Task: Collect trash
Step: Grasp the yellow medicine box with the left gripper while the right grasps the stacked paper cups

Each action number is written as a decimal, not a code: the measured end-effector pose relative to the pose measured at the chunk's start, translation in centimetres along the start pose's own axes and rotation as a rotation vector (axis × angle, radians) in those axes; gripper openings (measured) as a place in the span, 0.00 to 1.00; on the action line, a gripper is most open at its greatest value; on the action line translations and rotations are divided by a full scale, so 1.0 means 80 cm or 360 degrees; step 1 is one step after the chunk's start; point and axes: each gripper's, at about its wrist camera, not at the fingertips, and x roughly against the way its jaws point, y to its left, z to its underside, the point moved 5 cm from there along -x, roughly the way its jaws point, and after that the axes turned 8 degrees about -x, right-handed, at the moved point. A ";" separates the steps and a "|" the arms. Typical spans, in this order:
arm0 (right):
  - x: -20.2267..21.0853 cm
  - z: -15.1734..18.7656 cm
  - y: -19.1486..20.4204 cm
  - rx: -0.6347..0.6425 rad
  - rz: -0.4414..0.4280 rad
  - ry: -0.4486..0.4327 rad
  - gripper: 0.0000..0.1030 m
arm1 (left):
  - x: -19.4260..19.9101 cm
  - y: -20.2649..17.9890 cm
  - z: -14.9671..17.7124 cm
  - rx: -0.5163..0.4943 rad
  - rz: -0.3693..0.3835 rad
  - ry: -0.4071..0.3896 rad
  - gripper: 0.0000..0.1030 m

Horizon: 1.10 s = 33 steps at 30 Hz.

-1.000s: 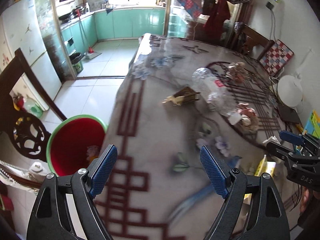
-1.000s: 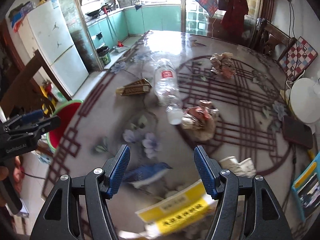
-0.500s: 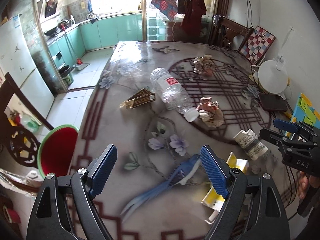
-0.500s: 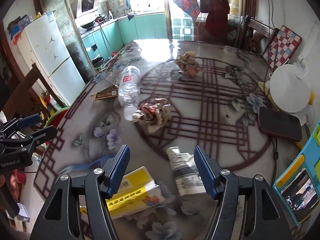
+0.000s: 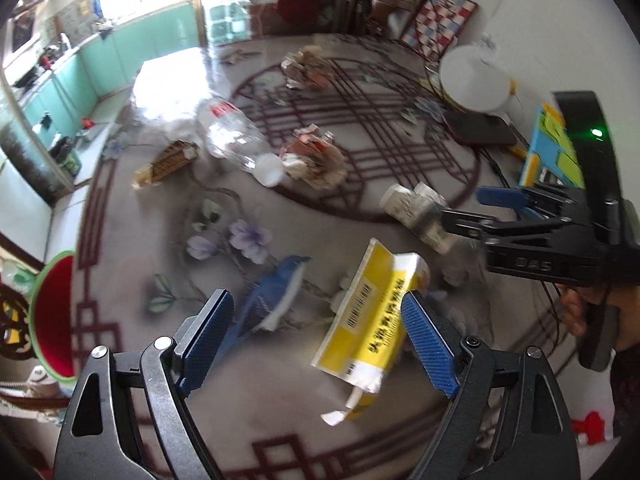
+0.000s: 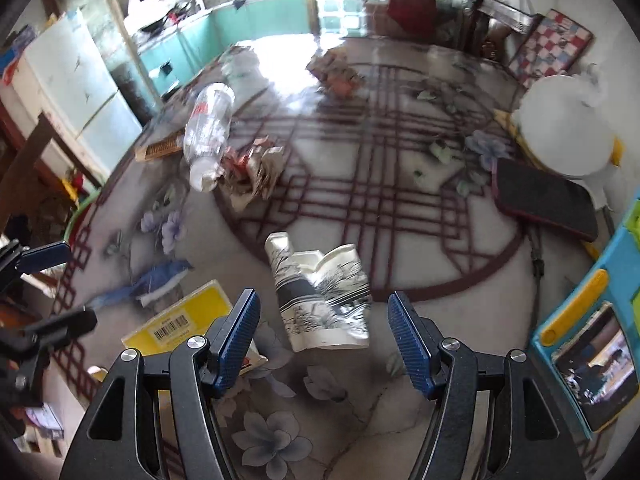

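Note:
My left gripper point(image 5: 320, 338) is open and empty above a flattened yellow box point(image 5: 370, 316), which lies by its right finger. My right gripper point(image 6: 326, 334) is open and empty above a crushed black-and-white carton point(image 6: 320, 296), which sits between its fingers; the carton also shows in the left wrist view point(image 5: 416, 210). Farther on the table lie a clear plastic bottle point(image 5: 236, 138), a crumpled wrapper point(image 5: 316, 156), a brown box point(image 5: 168, 162) and a second crumpled wad point(image 5: 306, 66). A red bin with a green rim point(image 5: 52, 316) stands on the floor at the table's left.
At the table's right edge are a dark phone point(image 6: 546, 198), a white round object point(image 6: 568, 124) and a blue and yellow toy point(image 6: 592, 332). A dark wooden chair point(image 5: 12, 320) stands beside the bin. Kitchen cabinets and a fridge point(image 6: 72, 88) lie beyond.
Both grippers have swung right and moved lower over the table. The yellow box and the carton are now close under the fingers. The bin has slid to the left edge of view.

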 end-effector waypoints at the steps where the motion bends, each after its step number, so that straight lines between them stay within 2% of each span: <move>1: -0.010 0.003 0.002 0.0011 0.0008 0.0032 0.62 | -0.004 -0.004 0.002 -0.0002 0.0033 0.0017 0.83; 5: -0.038 0.015 -0.002 -0.0017 0.0004 0.0134 0.41 | -0.016 -0.020 0.009 -0.0059 0.0058 0.0060 0.83; 10: -0.043 0.016 -0.012 -0.0047 -0.0003 0.0122 0.41 | -0.043 -0.042 0.014 -0.0156 0.0122 0.0156 0.83; 14: -0.024 0.007 -0.025 -0.0146 -0.0044 0.0049 0.41 | -0.063 -0.055 0.013 -0.0236 0.0124 0.0198 0.83; 18: -0.006 -0.004 -0.032 -0.0205 -0.0069 -0.0013 0.41 | -0.089 -0.060 0.012 -0.0197 0.0189 0.0276 0.83; 19: -0.002 -0.006 -0.033 -0.0210 -0.0071 -0.0024 0.41 | -0.094 -0.060 0.013 -0.0182 0.0205 0.0287 0.81; 20: 0.000 -0.007 -0.033 -0.0216 -0.0072 -0.0030 0.41 | -0.097 -0.059 0.013 -0.0157 0.0211 0.0290 0.69; 23: 0.006 -0.010 -0.034 -0.0253 -0.0085 -0.0046 0.41 | -0.099 -0.051 0.011 -0.0057 0.0238 0.0294 0.43; 26: 0.008 -0.012 -0.036 -0.0265 -0.0089 -0.0064 0.41 | -0.084 -0.036 0.007 0.0036 0.0208 0.0221 0.40; 33: 0.007 -0.016 -0.026 -0.0263 -0.0134 -0.0064 0.41 | -0.030 -0.002 -0.006 0.0080 0.0054 0.0007 0.39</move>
